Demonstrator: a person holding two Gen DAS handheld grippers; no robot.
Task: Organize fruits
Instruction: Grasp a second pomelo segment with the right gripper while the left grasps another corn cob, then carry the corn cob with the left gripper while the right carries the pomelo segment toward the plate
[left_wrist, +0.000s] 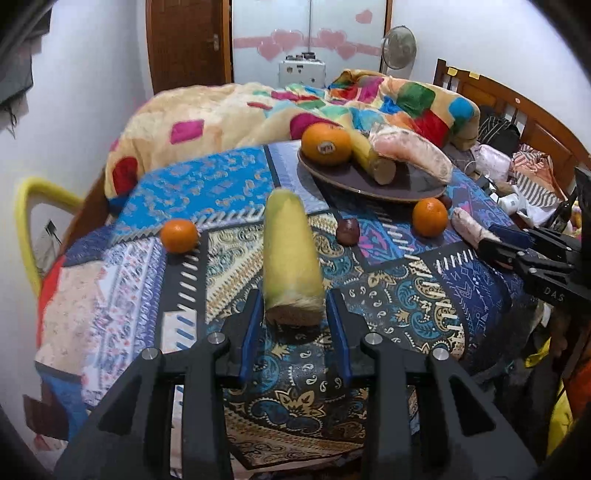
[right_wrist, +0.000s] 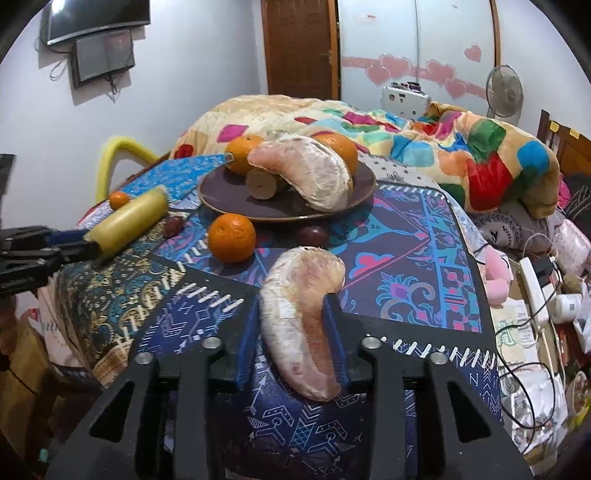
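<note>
Holding the yellow corn cob (left_wrist: 291, 254) between its fingers, the left gripper (left_wrist: 295, 314) sits in front of the brown plate (left_wrist: 369, 186), while the right gripper (right_wrist: 295, 332) clamps the pomelo segment (right_wrist: 303, 317) nearer than that plate.

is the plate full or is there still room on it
Still room. The plate holds two oranges, a yellow piece and a pomelo wedge; its front stays bare.

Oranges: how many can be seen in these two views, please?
4. Two lie on the plate: one at its left, one behind the pomelo segment. One sits on the cloth before the plate, one near the table's left edge. Others may be hidden.
</note>
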